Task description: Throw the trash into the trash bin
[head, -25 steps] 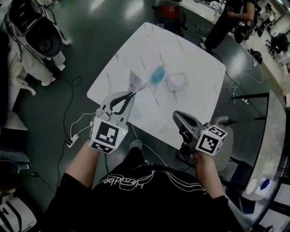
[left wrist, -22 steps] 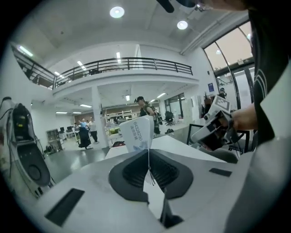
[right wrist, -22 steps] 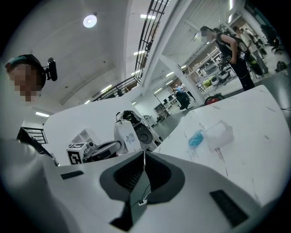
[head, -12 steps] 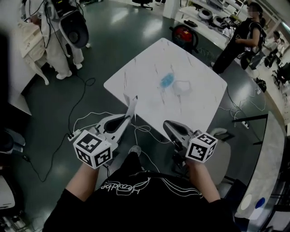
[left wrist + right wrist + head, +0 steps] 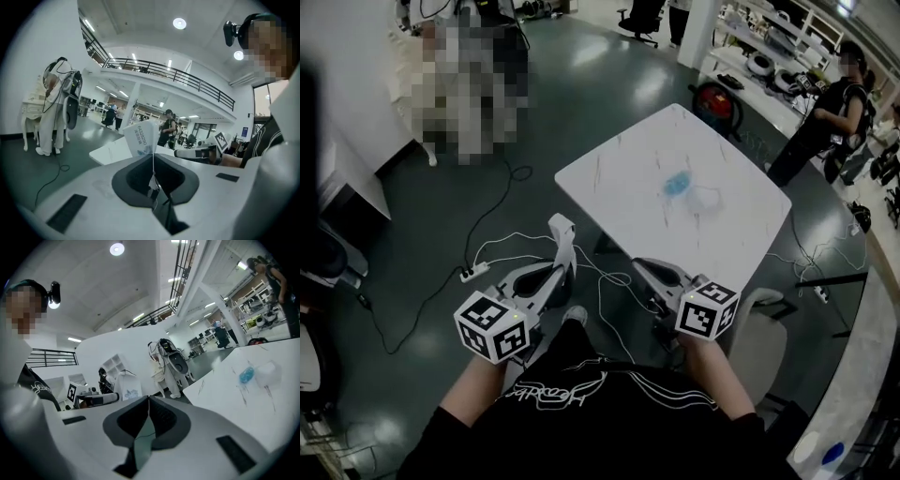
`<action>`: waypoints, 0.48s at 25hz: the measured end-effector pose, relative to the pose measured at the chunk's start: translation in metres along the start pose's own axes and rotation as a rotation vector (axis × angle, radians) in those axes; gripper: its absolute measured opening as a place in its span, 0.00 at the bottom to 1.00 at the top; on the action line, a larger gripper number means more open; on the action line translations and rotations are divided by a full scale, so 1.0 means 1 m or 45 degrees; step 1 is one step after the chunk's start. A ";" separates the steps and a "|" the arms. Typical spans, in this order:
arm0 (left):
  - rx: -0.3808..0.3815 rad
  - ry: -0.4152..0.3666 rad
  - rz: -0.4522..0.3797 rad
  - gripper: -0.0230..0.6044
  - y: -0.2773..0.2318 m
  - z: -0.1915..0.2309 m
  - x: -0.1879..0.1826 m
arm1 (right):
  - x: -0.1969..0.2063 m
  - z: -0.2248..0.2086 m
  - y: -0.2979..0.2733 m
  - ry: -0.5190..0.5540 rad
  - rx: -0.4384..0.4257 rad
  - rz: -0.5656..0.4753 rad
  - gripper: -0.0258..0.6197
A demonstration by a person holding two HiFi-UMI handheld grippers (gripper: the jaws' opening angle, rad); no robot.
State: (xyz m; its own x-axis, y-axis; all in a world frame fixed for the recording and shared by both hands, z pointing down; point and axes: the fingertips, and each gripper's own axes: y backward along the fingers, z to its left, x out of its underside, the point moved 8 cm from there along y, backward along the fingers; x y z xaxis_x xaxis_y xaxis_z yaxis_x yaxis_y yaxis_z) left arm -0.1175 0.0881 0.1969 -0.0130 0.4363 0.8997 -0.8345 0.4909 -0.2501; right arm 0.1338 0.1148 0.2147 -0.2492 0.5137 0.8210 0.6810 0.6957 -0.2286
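My left gripper [image 5: 561,267] is shut on a flat white packet [image 5: 561,234] that sticks up from its jaws, held over the dark floor off the table's near corner. In the left gripper view the packet [image 5: 140,138] shows a printed label above the left gripper [image 5: 153,158]. My right gripper [image 5: 643,270] is beside it, jaws shut with nothing between them, as the right gripper view shows at the right gripper [image 5: 148,399]. On the white table [image 5: 619,178] lie a blue crumpled piece [image 5: 678,184] and a clear plastic piece [image 5: 708,199]. No trash bin shows.
A power strip [image 5: 471,275] and white cables lie on the floor to the left. A red round machine [image 5: 719,98] stands behind the table. A person [image 5: 825,122] stands at the far right. A pale chair [image 5: 766,333] is under my right arm.
Both grippers have drawn back from the table, which now lies farther off. The left gripper has rolled and carried the white packet off the tabletop to above the floor.
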 end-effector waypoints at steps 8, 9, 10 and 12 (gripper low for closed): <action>-0.141 0.108 0.047 0.05 0.005 0.052 0.023 | 0.011 -0.015 -0.053 -0.036 -0.035 0.118 0.09; -0.159 0.117 0.059 0.05 0.004 0.060 0.028 | 0.014 -0.018 -0.061 -0.039 -0.038 0.136 0.09; -0.175 0.126 0.072 0.05 0.003 0.067 0.032 | 0.017 -0.022 -0.069 -0.039 -0.041 0.155 0.09; -0.199 0.153 0.103 0.05 0.000 0.084 0.043 | 0.023 -0.027 -0.087 -0.034 -0.042 0.199 0.09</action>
State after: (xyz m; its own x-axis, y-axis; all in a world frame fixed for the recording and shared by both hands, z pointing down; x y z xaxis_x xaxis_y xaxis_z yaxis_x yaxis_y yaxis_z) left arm -0.1644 0.0437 0.2655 -0.0029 0.5614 0.8276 -0.7378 0.5574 -0.3807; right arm 0.0875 0.0529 0.2677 -0.1566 0.6277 0.7625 0.7349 0.5899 -0.3346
